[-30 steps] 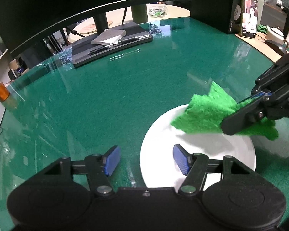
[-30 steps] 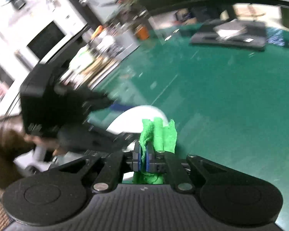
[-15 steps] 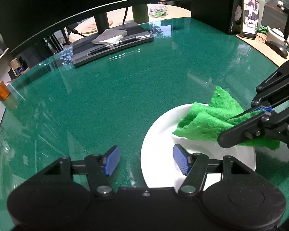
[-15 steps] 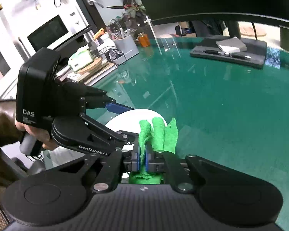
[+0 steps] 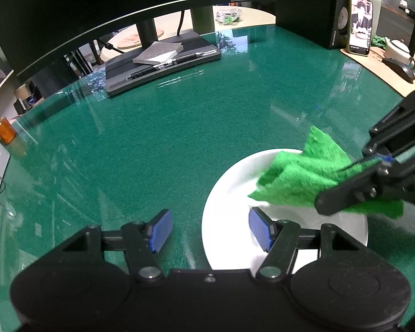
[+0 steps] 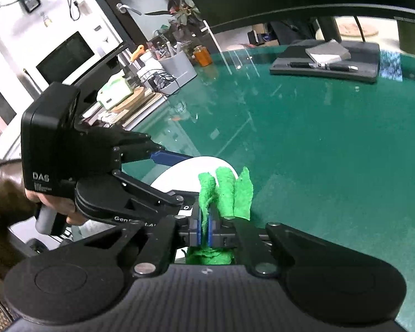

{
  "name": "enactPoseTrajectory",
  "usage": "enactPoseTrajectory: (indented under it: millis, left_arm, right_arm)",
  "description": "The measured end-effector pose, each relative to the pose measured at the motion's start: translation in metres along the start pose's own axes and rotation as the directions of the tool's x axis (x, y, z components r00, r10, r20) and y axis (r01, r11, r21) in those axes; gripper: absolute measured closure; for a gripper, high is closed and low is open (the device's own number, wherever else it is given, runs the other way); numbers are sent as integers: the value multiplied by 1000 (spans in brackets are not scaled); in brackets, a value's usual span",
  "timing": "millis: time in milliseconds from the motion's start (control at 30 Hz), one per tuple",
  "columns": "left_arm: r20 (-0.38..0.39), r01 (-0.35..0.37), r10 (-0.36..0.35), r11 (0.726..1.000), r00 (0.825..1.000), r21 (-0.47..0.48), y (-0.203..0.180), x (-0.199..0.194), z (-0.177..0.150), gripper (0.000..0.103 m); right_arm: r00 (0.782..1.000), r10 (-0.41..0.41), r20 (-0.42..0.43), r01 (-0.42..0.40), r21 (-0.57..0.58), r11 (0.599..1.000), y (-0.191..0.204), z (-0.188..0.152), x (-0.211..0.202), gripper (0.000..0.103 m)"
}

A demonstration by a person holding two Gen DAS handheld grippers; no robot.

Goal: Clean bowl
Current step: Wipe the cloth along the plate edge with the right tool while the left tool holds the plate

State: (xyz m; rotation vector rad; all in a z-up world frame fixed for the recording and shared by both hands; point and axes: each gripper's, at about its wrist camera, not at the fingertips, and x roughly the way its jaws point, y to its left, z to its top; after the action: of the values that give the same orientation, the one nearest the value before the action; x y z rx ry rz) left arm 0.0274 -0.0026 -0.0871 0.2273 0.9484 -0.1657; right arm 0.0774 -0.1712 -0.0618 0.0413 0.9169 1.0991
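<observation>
- The left gripper has its fingers spread wide, holding nothing; one blue pad sits over the green counter, the other over the near left rim of the white bowl.
- The bowl rests on the counter at lower right of the left wrist view.
- The right gripper has its fingers pressed together, pinching a bright green cloth (folds stick up beyond the pads).
- In the left wrist view the cloth lies across the bowl's far right part, touching its inside.
- A dark tray with a pen and notepad sits at upper centre, well apart from the bowl.
</observation>
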Motion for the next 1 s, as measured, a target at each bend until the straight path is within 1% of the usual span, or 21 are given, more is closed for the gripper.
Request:
enactPoseTrajectory:
  millis: [67,133,167,233,300,333,367,467,533,567,600,667,767,800,867,933,967,1000]
  left_arm:
    - [0,0,0,1000,1000,1,0,0,0,40]
    - [-1,4,-4,1000,1000,8,-1,-1,-1,40]
    - [-2,3,-3,1000,1000,7,-1,-1,-1,40]
    - [-3,2,-2,1000,1000,6,-1,-1,-1,40]
    - [-4,0,0,1000,1000,8,-2,-1,-1,40]
    - [-4,0,0,1000,1000,8,-2,-1,-1,40]
    - [-4,0,0,1000,1000,8,-2,-1,0,40]
    - [-4,4,-4,1000,1000,3,-2,-1,-1,40]
    - [-7,12,-12,1000,1000,-9,-1,0,0,40]
    - [-8,15,-16,1000,1000,-13,0,0,0,40]
    - [-9,22,-22,1000,1000,-18,1,0,-1,40]
    - [-9,24,-24,999,1000,-21,1,0,-1,40]
    - [-11,22,-22,1000,1000,-21,1,0,0,40]
    - [-11,21,-21,1000,1000,-19,1,0,0,40]
    - [-10,19,-20,1000,1000,-16,0,1,0,40]
    - [-11,20,-20,1000,1000,-14,0,1,0,40]
    - [-11,21,-21,1000,1000,-13,1,1,0,39]
    - [-11,23,-23,1000,1000,-13,1,1,0,38]
  right_arm:
    - [1000,7,-15,-7,-30,1000,8,-3,0,100]
    - [1000,-17,-14,16,-55,998,18,-8,-1,99]
    - [1000,-16,-13,15,-55,998,18,-8,-1,99]
    - [1000,11,-7,-11,-41,999,12,-9,-2,100]
    - [1000,19,-7,-20,-41,999,9,-7,-3,100]
    - [1000,17,-5,-17,-41,999,8,-6,-3,100]
    - [1000,-5,17,6,-32,999,2,-5,-5,100]
    - [999,-19,44,18,24,1000,-8,-3,-8,100]
    - [999,-11,38,9,35,999,-7,-4,-9,100]
    - [1000,19,19,-20,30,999,-2,-8,-9,100]
    - [997,80,-4,-80,41,996,2,-14,-8,100]
    - [993,115,-7,-115,60,992,5,-17,-8,100]
    - [995,102,13,-103,97,990,-6,-15,-8,100]
    - [997,72,38,-76,111,991,-13,-13,-11,100]
    - [997,42,67,-51,138,989,-22,-10,-15,100]
    - [997,23,71,-33,141,989,-22,-9,-16,100]
    - [998,35,55,-42,129,991,-17,-10,-15,99]
    - [996,87,23,-89,116,989,-9,-13,-13,99]
